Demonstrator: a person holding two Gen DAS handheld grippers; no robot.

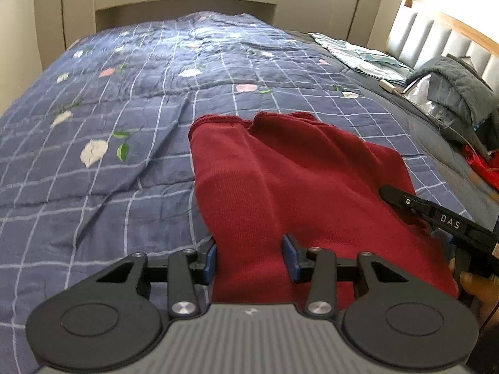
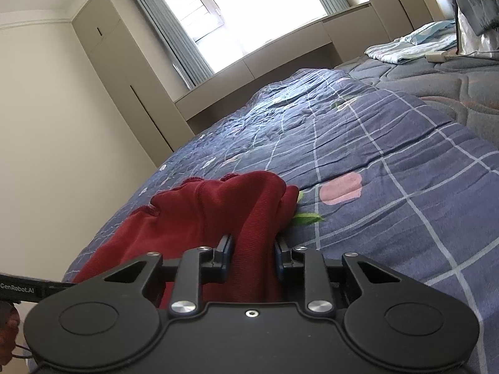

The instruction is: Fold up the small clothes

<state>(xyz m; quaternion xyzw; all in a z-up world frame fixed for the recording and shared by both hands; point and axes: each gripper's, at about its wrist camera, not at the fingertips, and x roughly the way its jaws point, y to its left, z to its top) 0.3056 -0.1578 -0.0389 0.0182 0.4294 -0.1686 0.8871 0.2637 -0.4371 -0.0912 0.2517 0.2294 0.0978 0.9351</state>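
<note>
A dark red knit garment (image 1: 290, 180) lay rumpled on the blue checked floral quilt (image 1: 124, 93) of the bed. The left gripper (image 1: 251, 258) clasped its near edge, cloth filling the jaws. The right gripper (image 2: 253, 257) clenched a bunched fold. Lettering read "DAS" and "GenRobot.AI".

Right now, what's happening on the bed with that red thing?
A person is folding a dark red garment on the blue checked quilt, with a hand-held tool in each hand. The left tool has the near edge of the cloth between its pads. The right tool has a bunched fold of it between its pads.
</note>
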